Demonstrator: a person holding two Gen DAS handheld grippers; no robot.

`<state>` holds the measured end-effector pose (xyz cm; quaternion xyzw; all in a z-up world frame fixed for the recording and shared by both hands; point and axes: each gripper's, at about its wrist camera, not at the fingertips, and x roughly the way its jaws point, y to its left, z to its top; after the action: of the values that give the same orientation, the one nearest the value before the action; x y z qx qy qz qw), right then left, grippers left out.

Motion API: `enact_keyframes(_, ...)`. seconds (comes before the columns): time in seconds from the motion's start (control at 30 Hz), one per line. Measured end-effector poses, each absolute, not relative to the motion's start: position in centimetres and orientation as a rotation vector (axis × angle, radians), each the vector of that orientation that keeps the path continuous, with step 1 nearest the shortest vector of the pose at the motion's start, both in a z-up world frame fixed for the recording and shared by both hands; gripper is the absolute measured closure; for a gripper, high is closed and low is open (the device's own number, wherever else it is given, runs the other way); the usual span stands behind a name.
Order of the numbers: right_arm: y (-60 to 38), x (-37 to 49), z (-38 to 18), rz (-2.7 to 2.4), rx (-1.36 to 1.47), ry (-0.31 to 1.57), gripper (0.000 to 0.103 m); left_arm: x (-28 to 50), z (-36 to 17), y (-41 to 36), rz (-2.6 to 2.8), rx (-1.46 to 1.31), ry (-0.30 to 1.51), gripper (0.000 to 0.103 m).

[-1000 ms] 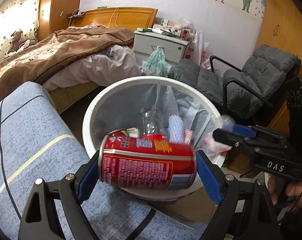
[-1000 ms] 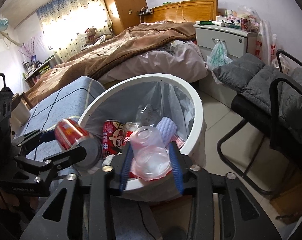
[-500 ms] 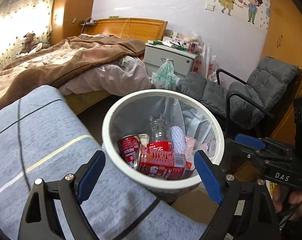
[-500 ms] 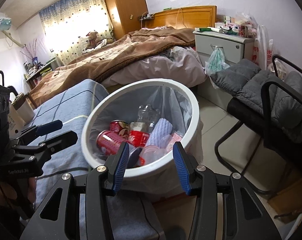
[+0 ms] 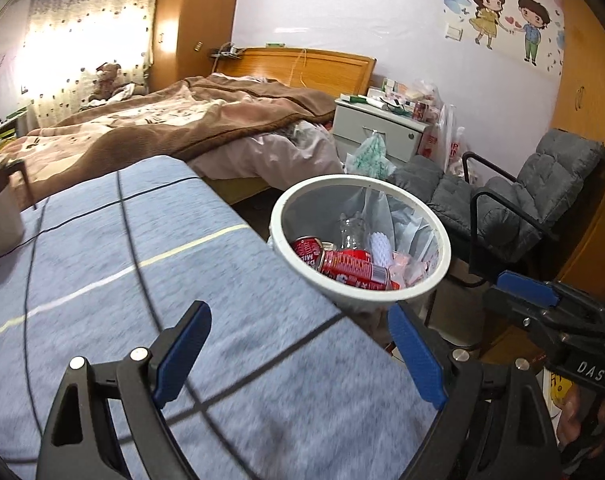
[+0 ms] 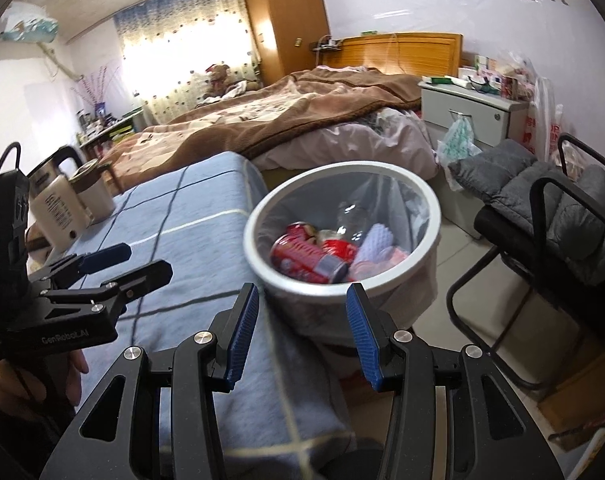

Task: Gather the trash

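Standing at the far left of the right wrist view, a cream electric kettle with a black handle (image 6: 60,196) rests on the blue checked cloth covering the bench (image 6: 182,216), with a lidded cream cup (image 6: 94,192) just beside it. The left gripper (image 5: 298,356) hangs above that cloth with its blue-padded fingers (image 5: 180,354) spread wide apart and nothing between them; in the right wrist view the same gripper (image 6: 130,260) shows from the side, held in a hand (image 6: 68,376). To its right, the right gripper (image 6: 300,332) is also apart, its ribbed blue fingers (image 6: 242,332) bare, pointed toward the bin.

The round white plastic waste bin lined with a grey bag (image 5: 442,240) stands just off the bench's right edge. Inside lie the collected pieces: a red drink can on its side (image 6: 306,260) near the front, a second red can (image 5: 306,246) behind it, a clear plastic bottle (image 6: 352,216) leaning upright at the back, a pale lilac textured sponge-like piece (image 6: 376,242), and crumpled pinkish clear plastic (image 5: 408,268) at the right.

Behind the bin is a bed with a brown blanket (image 5: 206,120). Further right sit a grey bedside cabinet (image 5: 382,128) cluttered on top, and a grey padded chair with a black frame (image 5: 542,192).
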<state>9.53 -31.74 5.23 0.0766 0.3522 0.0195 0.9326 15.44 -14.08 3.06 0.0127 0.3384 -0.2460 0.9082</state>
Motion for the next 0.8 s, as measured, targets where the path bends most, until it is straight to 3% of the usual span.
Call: enact_keyframes(0.8, -26.9, 2.0, 5.4, 0.092, 0.110, 0.725, 0.056, 7.3, 2.4, -10.1, -0.438, 0.016, 0.673, 0.012)
